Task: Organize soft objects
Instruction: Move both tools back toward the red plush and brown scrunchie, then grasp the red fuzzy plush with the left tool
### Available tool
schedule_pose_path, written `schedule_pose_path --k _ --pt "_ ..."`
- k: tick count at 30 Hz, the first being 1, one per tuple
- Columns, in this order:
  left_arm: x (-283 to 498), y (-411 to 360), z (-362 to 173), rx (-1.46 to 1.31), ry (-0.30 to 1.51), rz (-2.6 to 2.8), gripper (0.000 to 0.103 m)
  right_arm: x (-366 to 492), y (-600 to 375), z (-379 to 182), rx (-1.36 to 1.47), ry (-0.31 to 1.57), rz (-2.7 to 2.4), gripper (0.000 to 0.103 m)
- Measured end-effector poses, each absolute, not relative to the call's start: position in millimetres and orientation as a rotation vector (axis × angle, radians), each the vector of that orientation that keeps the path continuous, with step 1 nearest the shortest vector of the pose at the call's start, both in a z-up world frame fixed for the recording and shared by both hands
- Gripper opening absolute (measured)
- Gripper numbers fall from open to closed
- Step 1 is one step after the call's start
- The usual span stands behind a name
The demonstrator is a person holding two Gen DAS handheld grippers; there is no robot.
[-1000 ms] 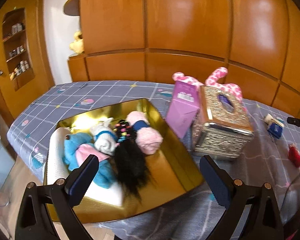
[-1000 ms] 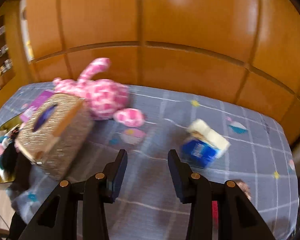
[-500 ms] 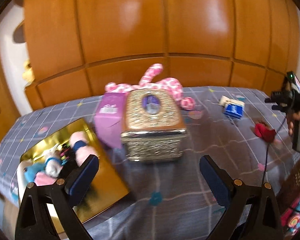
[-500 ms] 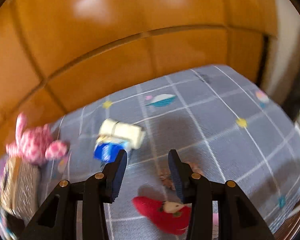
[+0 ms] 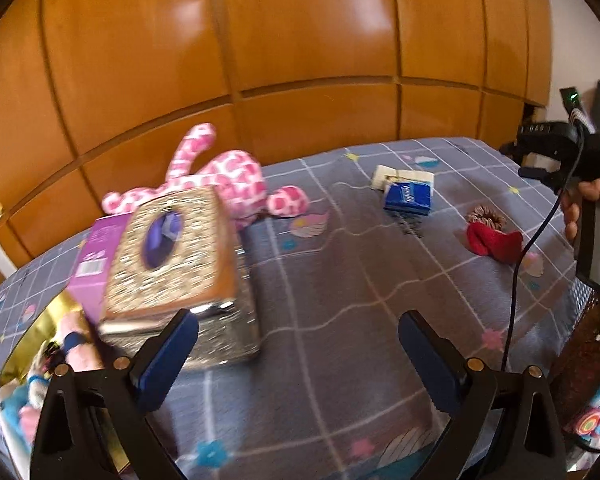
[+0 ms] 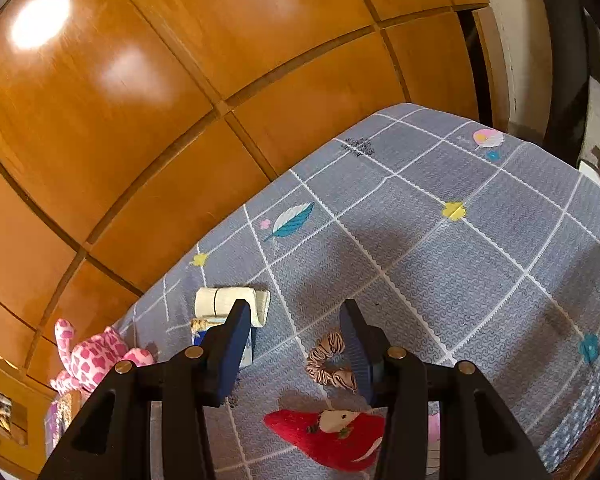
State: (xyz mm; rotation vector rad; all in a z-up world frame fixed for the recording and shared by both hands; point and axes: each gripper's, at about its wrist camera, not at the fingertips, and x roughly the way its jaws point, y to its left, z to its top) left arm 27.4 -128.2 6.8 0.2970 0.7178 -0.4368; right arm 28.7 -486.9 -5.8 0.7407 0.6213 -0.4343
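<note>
- Hovering over the grey checked bedspread (image 5: 340, 280), the left gripper (image 5: 298, 354) has its blue-padded jaws spread wide with nothing between them.
- Just at its 11 o'clock stands a silver tissue box (image 5: 172, 264), blurred, with a purple carton (image 5: 94, 264) touching its left side.
- Behind the box, at 12 o'clock, a pink spotted plush toy (image 5: 228, 176) lies against the wooden wall panels (image 5: 260, 40).
- A gold tray (image 5: 40, 324) at 9 o'clock holds several small soft toys, partly cut off by the frame.
- The right gripper (image 6: 294, 348), held in a hand (image 5: 588, 208), has just been opening; its jaws stand apart and press on nothing.
- Below its fingertips, at 6 o'clock, a red plush toy (image 6: 332, 432) lies on the bedspread; a striped scrunchie (image 6: 328, 364) lies just beside the right finger.
- At 10 o'clock from that gripper a blue tissue pack (image 5: 408, 198) rests against a cream roll (image 6: 228, 300).
</note>
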Motion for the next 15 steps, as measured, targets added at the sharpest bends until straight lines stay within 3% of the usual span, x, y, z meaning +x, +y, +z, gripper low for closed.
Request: schedule_pose_path --k 9,12,15 --pt "60 -184 -16 0.325 0.802 -0.563 0.084 2 -510 -8 0.919 0.495 -0.468 0.047" --pt "72 -207 -21 0.312 0.820 -0.642 0.079 -2 -513 -9 0.958 0.474 -0.466 0.052" --pt "80 -235 -27 0.283 0.846 -0.735 0.078 -4 -514 -9 0.975 0.459 -0.448 0.052"
